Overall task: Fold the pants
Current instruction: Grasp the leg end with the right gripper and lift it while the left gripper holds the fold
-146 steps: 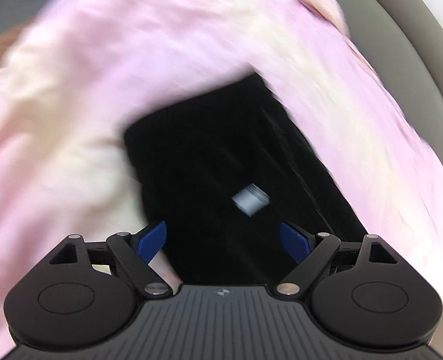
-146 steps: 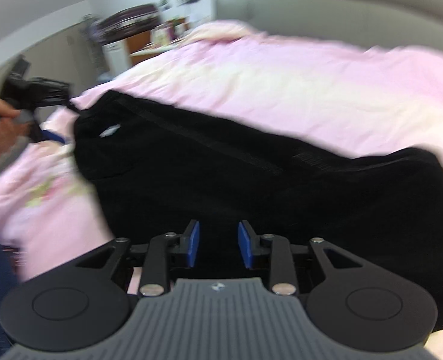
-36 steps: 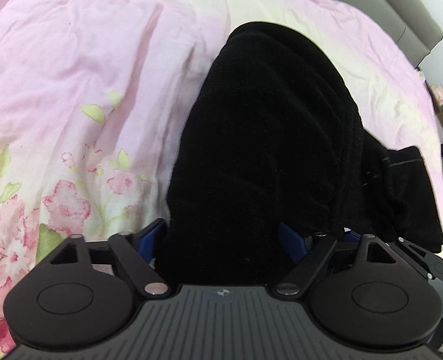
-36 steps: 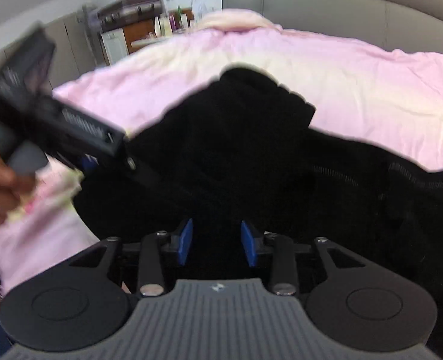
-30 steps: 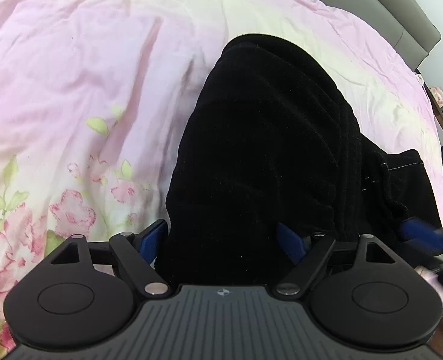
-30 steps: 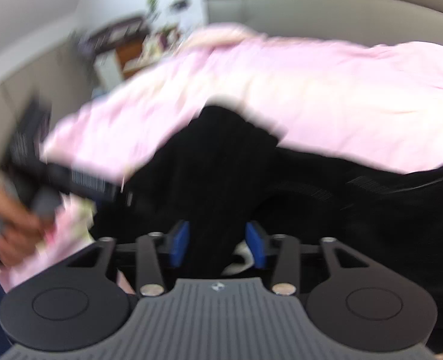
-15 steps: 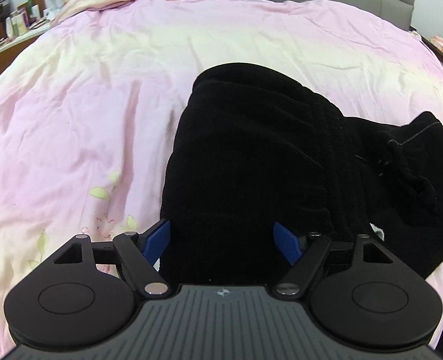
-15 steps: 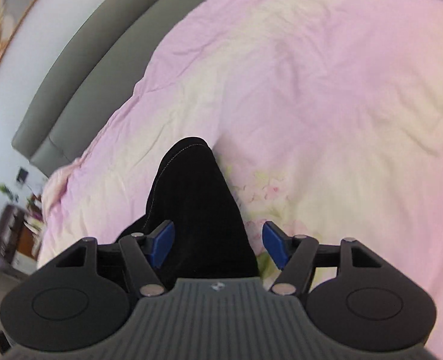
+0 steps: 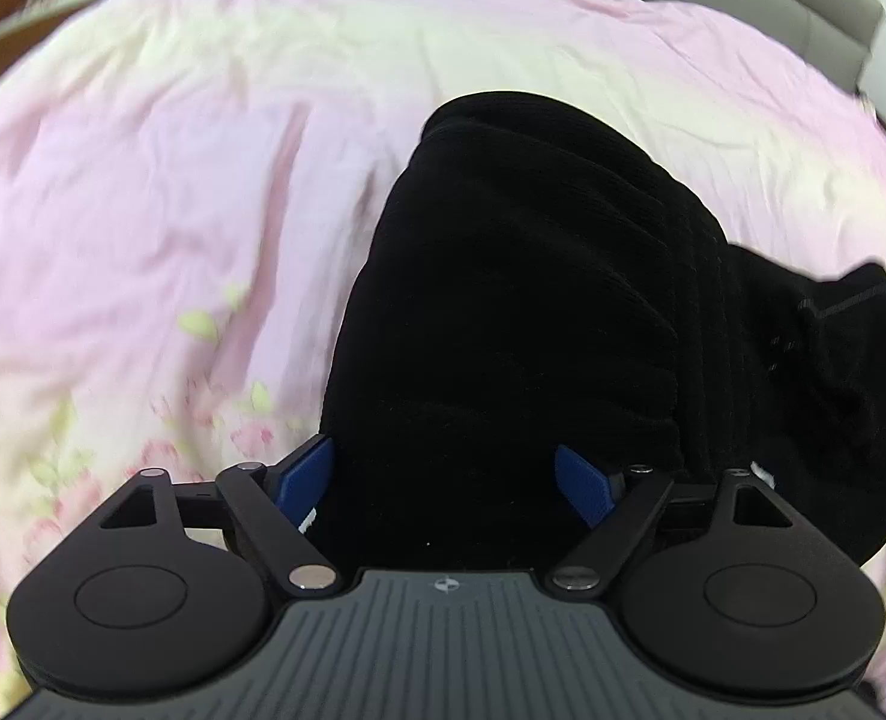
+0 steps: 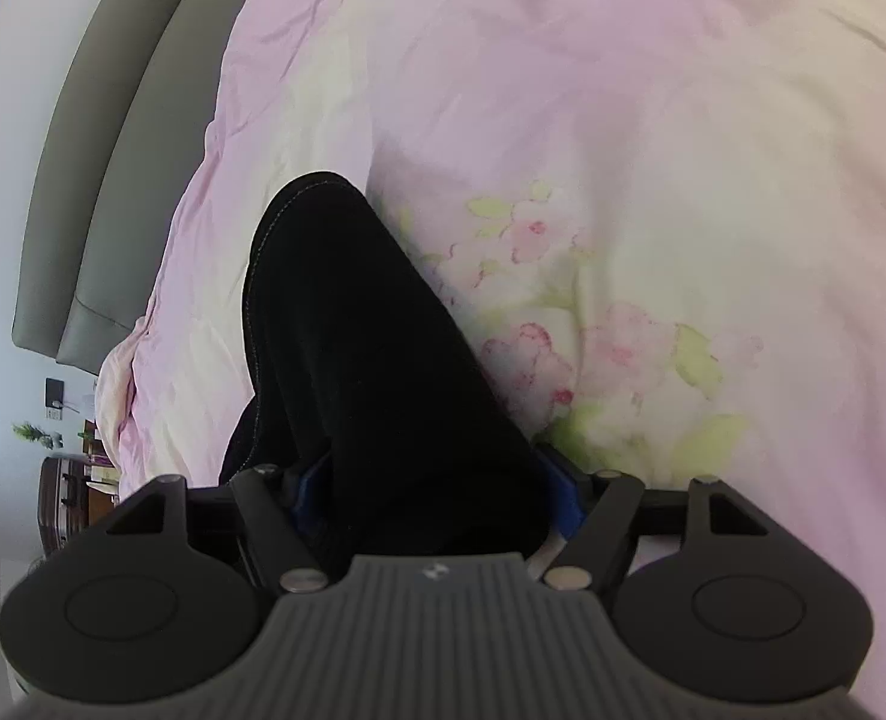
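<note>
The black pants [image 9: 521, 312] lie in a bunched, partly folded heap on the pink floral bedcover [image 9: 143, 192]. The left tool [image 9: 443, 480] has just spread wider, straddling thick cloth its pads do not seem to press; closing here could grab several layers and drag the fold askew. The right tool [image 10: 437, 498] stands half spread around a pant leg; whether it pinches is unclear, so the leg could slip. No writing is legible.
</note>
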`<state>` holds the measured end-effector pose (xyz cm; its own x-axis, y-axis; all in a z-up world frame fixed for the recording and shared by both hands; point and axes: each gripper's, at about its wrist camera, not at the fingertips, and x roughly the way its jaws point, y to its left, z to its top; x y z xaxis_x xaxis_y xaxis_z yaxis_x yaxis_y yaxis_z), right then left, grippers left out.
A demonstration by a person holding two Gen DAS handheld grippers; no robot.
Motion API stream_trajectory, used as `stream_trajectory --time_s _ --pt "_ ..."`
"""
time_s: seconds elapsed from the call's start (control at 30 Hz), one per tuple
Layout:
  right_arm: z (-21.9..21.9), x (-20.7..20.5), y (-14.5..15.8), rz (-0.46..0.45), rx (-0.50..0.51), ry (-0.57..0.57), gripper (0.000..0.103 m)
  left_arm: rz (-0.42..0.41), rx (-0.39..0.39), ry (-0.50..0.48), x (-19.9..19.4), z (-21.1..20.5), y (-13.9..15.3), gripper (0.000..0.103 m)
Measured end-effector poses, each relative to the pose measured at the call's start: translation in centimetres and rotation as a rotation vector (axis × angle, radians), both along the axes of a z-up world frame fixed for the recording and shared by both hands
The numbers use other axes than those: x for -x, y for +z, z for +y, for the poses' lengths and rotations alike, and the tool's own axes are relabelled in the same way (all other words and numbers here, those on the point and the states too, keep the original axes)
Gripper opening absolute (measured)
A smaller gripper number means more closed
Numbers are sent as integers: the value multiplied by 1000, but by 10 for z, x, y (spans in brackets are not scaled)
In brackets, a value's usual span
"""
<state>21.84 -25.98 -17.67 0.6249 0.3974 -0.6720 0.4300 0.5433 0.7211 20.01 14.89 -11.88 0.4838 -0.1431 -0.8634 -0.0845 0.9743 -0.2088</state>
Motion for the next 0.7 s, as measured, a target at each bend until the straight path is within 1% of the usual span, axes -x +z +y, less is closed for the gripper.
stream_trajectory --time_s 0.03,0.07,0.1,0.13,0.2,0.3,0.37,0.4,0.43,0.5,0.53,0.6,0.63,0.67,0.7 --pt "3 -2 2 -6 26 18 55 10 38 21 0 6 -4 97" --pt "5 -1 5 -20 57 36 42 25 72 39 0 12 -9 98" --pt "6 0 9 -41 70 46 32 43 106 54 -1 16 -13 98" --pt "7 3 11 -70 70 45 28 51 134 72 -2 20 -16 98" --pt "11 9 27 -153 94 52 23 56 162 87 -3 25 -18 98" --pt "27 20 57 -294 152 82 22 59 191 108 -2 31 -15 96" --pt "39 27 68 -332 205 98 22 62 209 123 0 36 -15 95" --pt "43 29 68 -327 216 99 22 63 221 133 1 38 -15 94" --pt "45 30 65 -302 217 92 23 66 235 146 1 41 -15 94" --pt "40 29 51 -215 199 41 22 74 266 178 1 47 -18 94" --pt "33 27 42 -163 170 -1 22 80 282 193 2 49 -20 94" --pt "19 29 30 -114 70 -80 22 101 304 214 4 57 -25 94" --pt "17 32 32 -116 47 -103 22 111 320 221 5 60 -27 93" --pt "23 33 40 -141 82 -97 22 112 329 224 6 62 -27 92" --pt "34 33 53 -181 144 -75 22 112 333 222 6 62 -27 90"
